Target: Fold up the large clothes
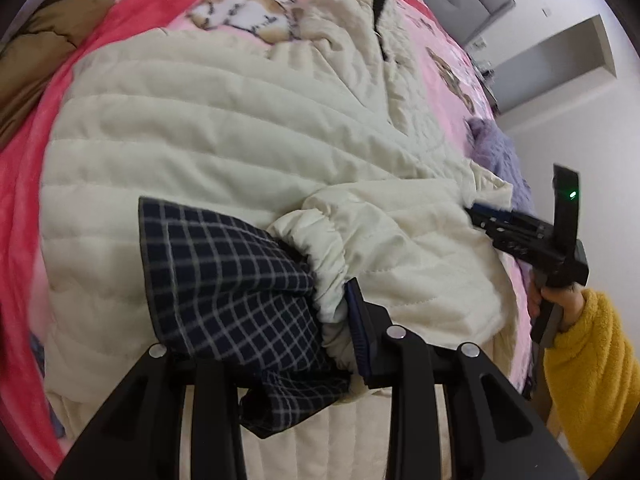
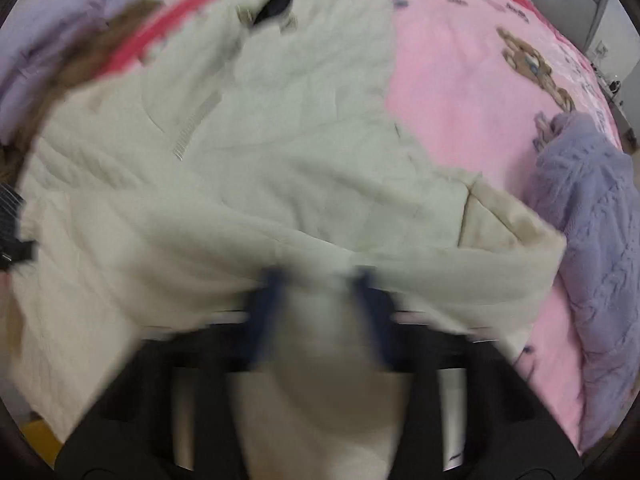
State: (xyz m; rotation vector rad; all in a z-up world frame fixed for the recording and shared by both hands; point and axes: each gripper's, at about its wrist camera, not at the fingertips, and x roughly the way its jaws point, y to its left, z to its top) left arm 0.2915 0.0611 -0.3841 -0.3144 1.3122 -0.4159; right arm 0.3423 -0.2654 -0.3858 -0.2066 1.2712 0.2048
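A cream quilted jacket [image 1: 224, 128] lies spread on a pink blanket [image 1: 436, 92]. One sleeve is folded across its body. My left gripper [image 1: 304, 320] is shut on that sleeve's gathered cuff [image 1: 320, 240], where the dark plaid lining [image 1: 224, 272] spills out and hides the left finger. My right gripper [image 1: 474, 212] has its tips at the jacket's right edge. In the blurred right wrist view, the right gripper [image 2: 320, 292] is shut on a fold of the cream jacket [image 2: 280, 152], with fabric bunched between its blue fingers [image 2: 272, 300].
A fuzzy purple garment [image 2: 588, 200] lies on the blanket [image 2: 460, 120] right of the jacket. A brown padded garment [image 1: 60, 40] sits at the far left. A hand in a yellow fleece sleeve [image 1: 592, 360] holds the right gripper. Grey headboard and white walls stand beyond.
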